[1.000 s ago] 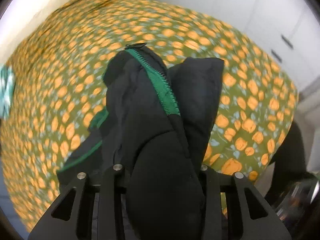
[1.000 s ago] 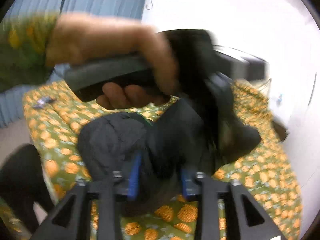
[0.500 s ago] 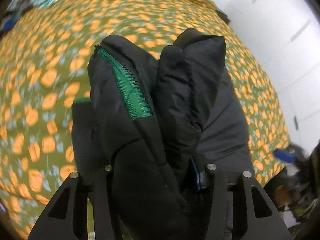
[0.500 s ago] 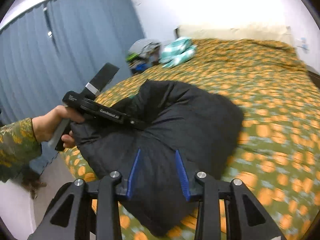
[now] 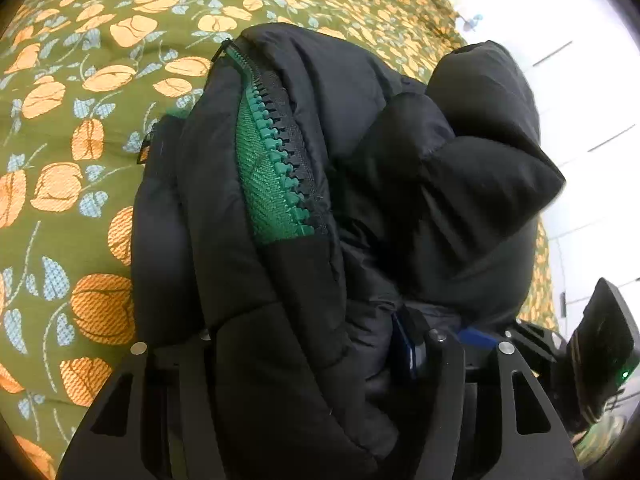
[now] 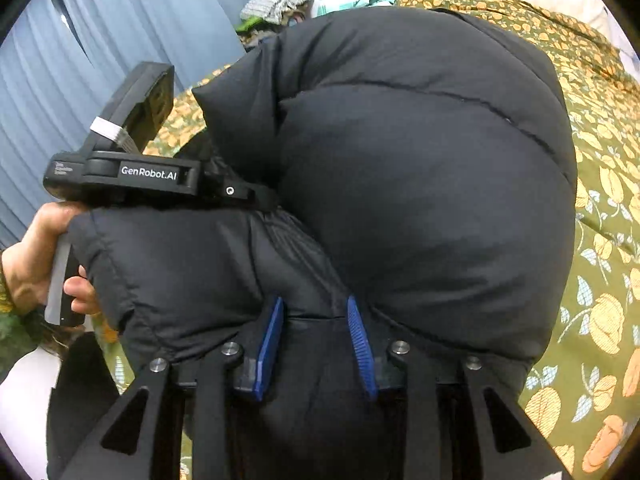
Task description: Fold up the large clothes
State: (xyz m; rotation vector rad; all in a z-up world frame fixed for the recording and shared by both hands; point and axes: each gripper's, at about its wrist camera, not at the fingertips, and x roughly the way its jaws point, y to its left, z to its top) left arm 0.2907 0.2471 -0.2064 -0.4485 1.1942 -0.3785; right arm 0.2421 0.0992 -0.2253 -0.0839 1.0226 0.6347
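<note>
Since a second ago: both tongs have sunk, bringing the black puffer jacket (image 6: pixel 400 184) down onto the bed (image 5: pixel 60 152).
Left tongs (image 5: pixel 316 344): jaws have just been widening, jacket bunched between them.
Right tongs (image 6: pixel 316 336): just narrowed, blue pads pinching jacket fabric.
Jacket from tongs: bulk toward 12 o'clock, green zipper (image 5: pixel 272 160) running 11 to 5.
Hand (image 6: pixel 36 264): at 9 o'clock, tilted down.

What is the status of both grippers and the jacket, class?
Left gripper just opening, black puffer jacket bunched between its fingers. Right gripper just closing, clamped on it. Jacket on floral bedspread. Nothing in the way.
</note>
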